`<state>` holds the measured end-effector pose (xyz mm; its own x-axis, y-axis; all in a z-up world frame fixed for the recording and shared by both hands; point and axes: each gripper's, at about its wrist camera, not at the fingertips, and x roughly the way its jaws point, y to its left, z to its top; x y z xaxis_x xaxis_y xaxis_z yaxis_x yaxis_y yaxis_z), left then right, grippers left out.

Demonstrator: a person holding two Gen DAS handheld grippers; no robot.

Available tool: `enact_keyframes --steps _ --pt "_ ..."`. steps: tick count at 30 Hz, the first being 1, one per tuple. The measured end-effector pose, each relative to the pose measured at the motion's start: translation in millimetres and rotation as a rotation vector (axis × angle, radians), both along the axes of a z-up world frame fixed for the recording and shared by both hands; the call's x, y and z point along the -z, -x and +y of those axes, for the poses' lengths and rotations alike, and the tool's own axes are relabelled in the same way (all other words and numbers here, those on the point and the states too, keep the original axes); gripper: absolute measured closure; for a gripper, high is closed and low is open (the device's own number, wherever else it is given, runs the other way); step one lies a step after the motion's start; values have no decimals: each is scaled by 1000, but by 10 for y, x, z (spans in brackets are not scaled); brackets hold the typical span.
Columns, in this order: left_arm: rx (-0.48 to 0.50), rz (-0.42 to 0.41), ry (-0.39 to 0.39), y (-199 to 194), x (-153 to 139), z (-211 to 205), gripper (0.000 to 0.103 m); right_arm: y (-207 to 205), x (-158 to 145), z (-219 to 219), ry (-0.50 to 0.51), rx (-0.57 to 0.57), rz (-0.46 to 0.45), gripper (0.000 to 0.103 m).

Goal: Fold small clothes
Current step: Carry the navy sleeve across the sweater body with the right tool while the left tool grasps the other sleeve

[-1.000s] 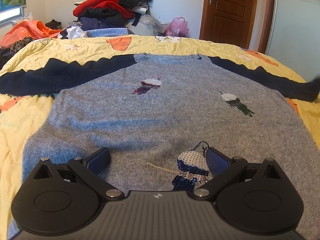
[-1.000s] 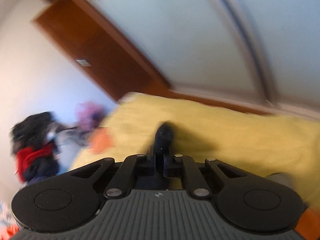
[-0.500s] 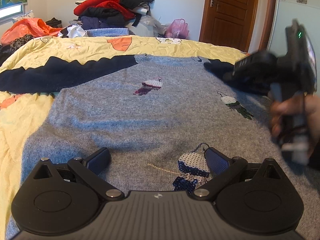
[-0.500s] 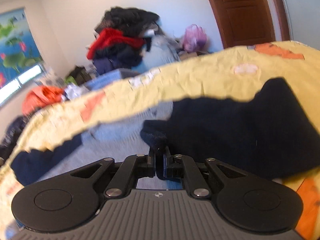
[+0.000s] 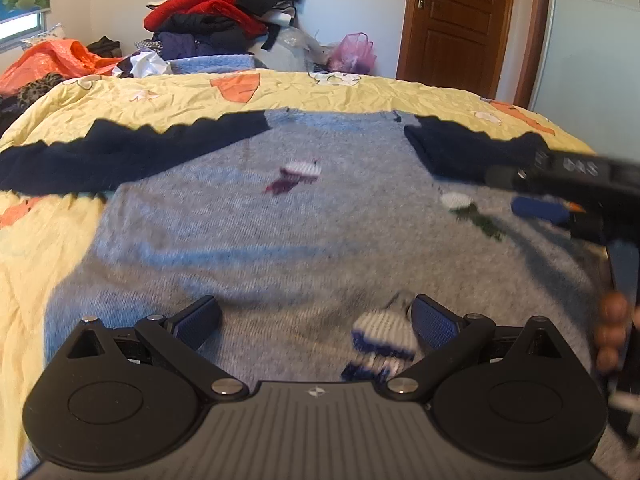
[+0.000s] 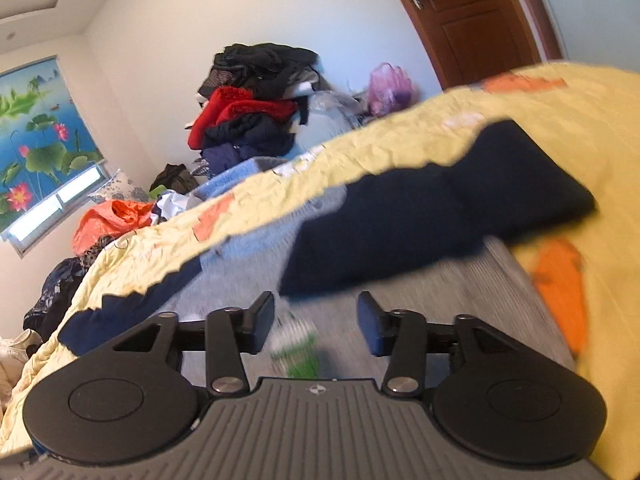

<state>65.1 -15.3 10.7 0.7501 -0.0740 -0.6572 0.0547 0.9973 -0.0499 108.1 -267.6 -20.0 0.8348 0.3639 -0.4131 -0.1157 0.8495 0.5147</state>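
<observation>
The right sleeve (image 6: 440,208) has been released by the right tongs (image 6: 316,320), now parted and empty, and lies folded across the grey sweater (image 5: 280,232) on the bed (image 5: 168,96). The left tongs (image 5: 316,320) are held wide apart, seemingly empty above the hem. The left sleeve (image 5: 120,156) is yet to be folded.

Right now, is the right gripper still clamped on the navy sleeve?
No: in the right wrist view the right gripper has its jaws spread open and empty, and the folded navy sleeve lies beyond them on the grey sweater.
</observation>
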Motion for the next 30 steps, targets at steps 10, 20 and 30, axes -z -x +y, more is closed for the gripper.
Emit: enact_keyframes --steps 10,20,30 --pt "71 307 681 -1583 -137 -193 0 149 180 -555 -351 182 -52 25" --pt "-29 249 551 -1966 -43 -618 50 122 202 -560 -362 185 -56 18" --pt "47 154 337 -1896 -292 -797 97 119 195 -542 -340 192 -59 18"
